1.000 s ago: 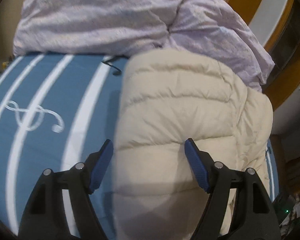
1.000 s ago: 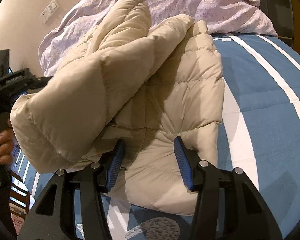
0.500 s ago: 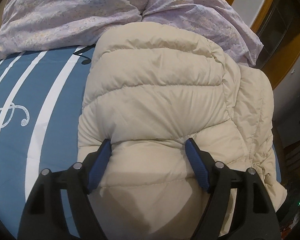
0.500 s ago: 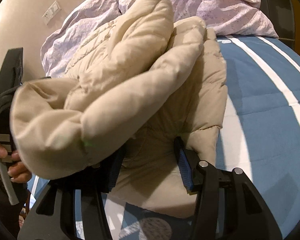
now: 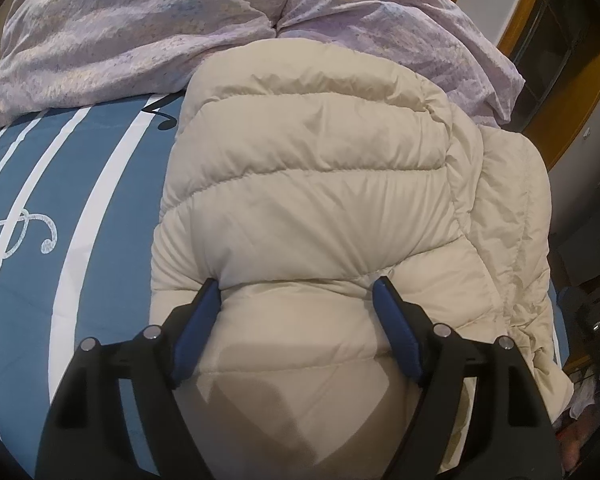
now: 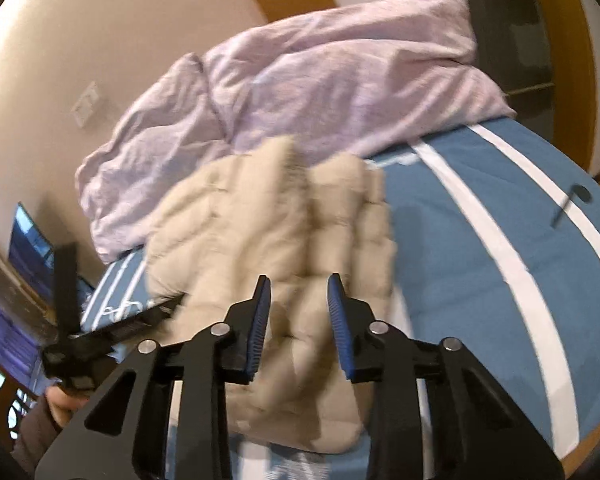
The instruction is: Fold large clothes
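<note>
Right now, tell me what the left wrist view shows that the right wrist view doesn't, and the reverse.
Only the left wrist view shows the treble clef print on the bedspread and the left gripper with its jaws wide open around a puffy fold of the beige down jacket.

Only the right wrist view shows the wall switch plate, the right gripper open above the jacket, and the person's hand on the other tool.

Both show the jacket, the lilac duvet and the blue striped bedspread.

Count: one beige puffer jacket [image 5: 320, 200]; one lilac duvet [image 5: 140, 28]; one blue striped bedsheet [image 5: 80, 200]; two grippers, left gripper [image 5: 296, 312] and right gripper [image 6: 298, 312]; one wall switch plate [image 6: 85, 103].
</note>
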Motion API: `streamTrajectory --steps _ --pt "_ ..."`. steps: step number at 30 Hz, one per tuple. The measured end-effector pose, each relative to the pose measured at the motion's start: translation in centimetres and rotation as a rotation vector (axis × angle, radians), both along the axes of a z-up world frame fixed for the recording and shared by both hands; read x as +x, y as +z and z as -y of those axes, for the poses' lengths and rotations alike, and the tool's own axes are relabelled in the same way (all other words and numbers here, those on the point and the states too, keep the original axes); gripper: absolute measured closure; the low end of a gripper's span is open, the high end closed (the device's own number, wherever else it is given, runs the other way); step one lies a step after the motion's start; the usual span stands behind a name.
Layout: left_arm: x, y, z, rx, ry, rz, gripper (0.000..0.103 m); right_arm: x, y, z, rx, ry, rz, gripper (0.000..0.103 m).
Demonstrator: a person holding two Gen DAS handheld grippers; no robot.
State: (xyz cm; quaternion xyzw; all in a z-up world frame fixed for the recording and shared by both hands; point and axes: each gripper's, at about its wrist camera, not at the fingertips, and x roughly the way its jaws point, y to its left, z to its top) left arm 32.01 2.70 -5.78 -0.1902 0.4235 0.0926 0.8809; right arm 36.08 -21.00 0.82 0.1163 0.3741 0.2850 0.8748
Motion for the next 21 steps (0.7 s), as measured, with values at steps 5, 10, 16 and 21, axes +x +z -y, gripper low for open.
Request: streamTrajectory --steps 5,10,16,21 --pt "0.1 0.0 0.4 0.008 0.001 -0.006 0.026 -0.2 -0.8 -3.4 -0.066 0.067 0.005 0.075" --pt "0.0 0.1 0.3 0.001 -0.017 -0.005 0.025 0.9 -5.3 -3.8 -0.221 0.025 -0.062 0.089" --pt "-0.2 0.5 0.8 0.011 -0.046 0.005 0.025 1.9 -7.3 -2.3 -0.175 0.012 -0.129 0.094" --pt "-0.6 1.0 1.3 0.027 -0.064 0.021 0.025 2.1 -8.1 -1.6 -0.145 0.016 -0.137 0.097"
